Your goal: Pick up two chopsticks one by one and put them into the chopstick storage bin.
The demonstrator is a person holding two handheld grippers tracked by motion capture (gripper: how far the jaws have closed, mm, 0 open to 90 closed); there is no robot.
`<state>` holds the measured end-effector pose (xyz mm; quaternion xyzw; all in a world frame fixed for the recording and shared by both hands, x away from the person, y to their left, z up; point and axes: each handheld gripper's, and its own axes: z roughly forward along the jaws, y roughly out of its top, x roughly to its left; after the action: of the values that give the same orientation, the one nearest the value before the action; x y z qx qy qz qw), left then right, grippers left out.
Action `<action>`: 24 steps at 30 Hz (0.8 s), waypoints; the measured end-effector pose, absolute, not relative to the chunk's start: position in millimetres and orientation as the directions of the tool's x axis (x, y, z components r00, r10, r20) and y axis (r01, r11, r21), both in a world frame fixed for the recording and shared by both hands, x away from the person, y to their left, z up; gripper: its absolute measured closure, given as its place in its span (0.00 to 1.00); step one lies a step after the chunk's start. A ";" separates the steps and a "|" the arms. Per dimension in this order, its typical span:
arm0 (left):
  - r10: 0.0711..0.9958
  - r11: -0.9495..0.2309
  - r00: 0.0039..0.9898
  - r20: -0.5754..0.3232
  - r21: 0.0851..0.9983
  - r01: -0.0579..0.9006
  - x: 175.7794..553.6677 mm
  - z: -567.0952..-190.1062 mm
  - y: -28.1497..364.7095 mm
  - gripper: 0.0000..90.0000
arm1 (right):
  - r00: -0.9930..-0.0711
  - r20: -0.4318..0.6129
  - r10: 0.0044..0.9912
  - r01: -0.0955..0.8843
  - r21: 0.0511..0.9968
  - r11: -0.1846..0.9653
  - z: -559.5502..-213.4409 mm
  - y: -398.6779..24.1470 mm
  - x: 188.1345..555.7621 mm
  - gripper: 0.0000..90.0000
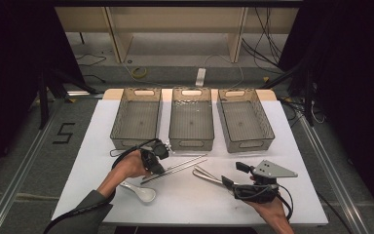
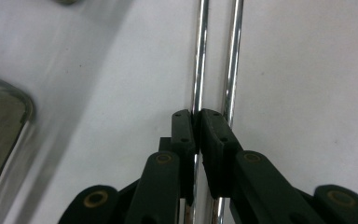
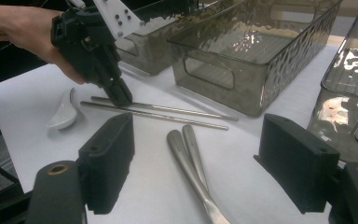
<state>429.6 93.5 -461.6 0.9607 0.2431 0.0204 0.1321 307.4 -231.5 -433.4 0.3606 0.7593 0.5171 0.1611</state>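
The white worktop point(image 1: 190, 195) carries three smoked, dimpled plastic bins in a row along its far half: the left bin point(image 1: 136, 119), the middle bin point(image 1: 191, 119) and the right bin point(image 1: 246, 122). Each stands upright, long side running away from the person, a handle slot in its near wall, and nothing lies inside any of them. Set side by side like this, they look meant for sorting the cutlery by kind.

Nearer the person lie the loose pieces. Two steel chopsticks point(image 1: 175, 168) rest side by side just in front of the left and middle bins. Two metal handles point(image 3: 191, 158), probably spoons or forks, lie touching each other right of the chopsticks; their heads are hidden. A white ceramic soup spoon point(image 1: 139, 191) sits near the left forearm.

The left claw point(image 1: 157, 168) is tilted down onto the near ends of the chopsticks, and in the left gripper view it is pinched tight on one chopstick point(image 2: 198, 70), while the other point(image 2: 233, 60) runs free just beside the jaw. The right claw point(image 1: 230, 175) waits spread wide and empty, close to the metal handles, likely ready for them.
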 end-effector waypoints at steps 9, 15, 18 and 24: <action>0.434 -0.865 0.901 -0.010 0.273 0.420 428.8 -461.3 95.5 0.94 | -0.686 0.131 0.716 0.385 0.900 0.204 -433.9 -232.2 308.3 0.31; 0.439 -0.857 0.898 -0.011 0.296 0.423 427.8 -461.3 96.8 0.94 | -0.682 0.135 0.719 0.390 0.899 0.201 -434.4 -232.5 309.1 0.31; 0.427 -0.866 0.904 0.015 0.295 0.404 425.9 -455.8 97.7 0.94 | -0.680 0.138 0.720 0.391 0.899 0.196 -434.5 -233.1 309.3 0.31; 0.419 -0.857 0.908 0.014 0.338 0.389 420.9 -441.5 100.0 0.94 | -0.679 0.141 0.721 0.391 0.900 0.192 -434.6 -233.9 309.5 0.31</action>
<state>420.9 100.0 -441.5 0.9625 0.2099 0.0437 0.1661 309.5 -233.9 -434.6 0.3678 0.7553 0.5185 0.1592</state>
